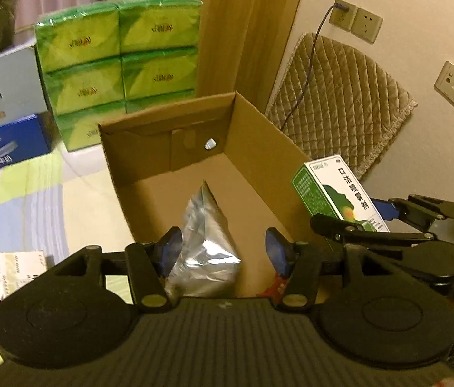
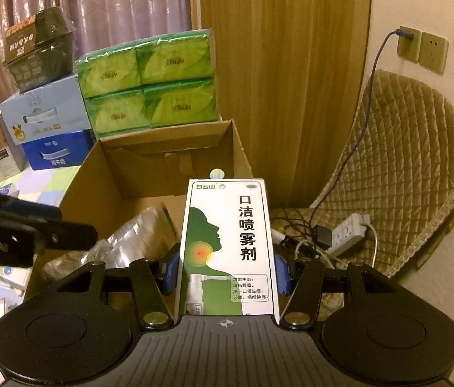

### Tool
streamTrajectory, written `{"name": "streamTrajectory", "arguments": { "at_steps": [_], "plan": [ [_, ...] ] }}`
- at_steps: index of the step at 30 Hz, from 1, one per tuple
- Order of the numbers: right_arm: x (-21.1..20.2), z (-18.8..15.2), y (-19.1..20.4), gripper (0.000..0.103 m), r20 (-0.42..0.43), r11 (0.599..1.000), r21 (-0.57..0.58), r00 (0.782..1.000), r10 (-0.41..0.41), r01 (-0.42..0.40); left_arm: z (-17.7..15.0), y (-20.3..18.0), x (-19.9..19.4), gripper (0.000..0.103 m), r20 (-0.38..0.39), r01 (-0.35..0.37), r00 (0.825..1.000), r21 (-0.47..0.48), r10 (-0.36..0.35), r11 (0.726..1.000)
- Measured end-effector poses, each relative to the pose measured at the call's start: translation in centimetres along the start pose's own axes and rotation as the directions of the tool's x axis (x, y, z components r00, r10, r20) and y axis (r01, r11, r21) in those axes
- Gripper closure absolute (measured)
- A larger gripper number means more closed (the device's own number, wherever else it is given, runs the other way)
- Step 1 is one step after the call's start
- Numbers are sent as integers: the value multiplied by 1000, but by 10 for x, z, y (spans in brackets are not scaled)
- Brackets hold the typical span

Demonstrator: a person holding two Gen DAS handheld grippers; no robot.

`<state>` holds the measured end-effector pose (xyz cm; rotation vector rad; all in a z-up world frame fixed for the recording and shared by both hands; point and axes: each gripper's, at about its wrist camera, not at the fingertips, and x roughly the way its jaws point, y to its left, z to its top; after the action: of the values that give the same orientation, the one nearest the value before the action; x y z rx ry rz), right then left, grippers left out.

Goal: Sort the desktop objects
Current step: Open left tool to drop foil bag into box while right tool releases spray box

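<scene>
Spray box (image 2: 227, 245): white and green carton, clamped on both long sides between the blue pads of the right tool (image 2: 225, 272), held upright above the right wall of the cardboard box (image 2: 111, 180). The left tool (image 1: 223, 253) is spread wide and empty, hovering over the near end of the cardboard box, above the silver foil pouch (image 1: 204, 245) lying inside. Step in hand, as judged: transfer of the carton into the cardboard box. Next move calls for shifting the right tool leftward past the wall, lowering, then releasing clear of the pouch.
</scene>
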<state>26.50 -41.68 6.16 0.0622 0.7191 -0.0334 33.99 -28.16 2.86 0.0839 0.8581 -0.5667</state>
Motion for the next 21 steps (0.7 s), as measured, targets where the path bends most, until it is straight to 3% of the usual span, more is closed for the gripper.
{"name": "streamTrajectory", "arguments": {
  "at_steps": [7,10,13,21],
  "plan": [
    [4,-1,15,50,-5,999,10,999,36,-36,-9,14,-17,49,11,-20,1000,-5,20,1000],
    [8,1,17,49,7,995,37,996,92,-92,-16,22,-25,46,15,-25,1000,-13,26,1000],
    [7,3,20,38,16,994,55,995,98,-99,-23,29,-35,42,28,-30,999,-20,30,999],
    [-21,-7,26,28,31,995,59,996,80,-82,-46,41,-69,30,40,-63,997,-20,63,998]
  ]
}}
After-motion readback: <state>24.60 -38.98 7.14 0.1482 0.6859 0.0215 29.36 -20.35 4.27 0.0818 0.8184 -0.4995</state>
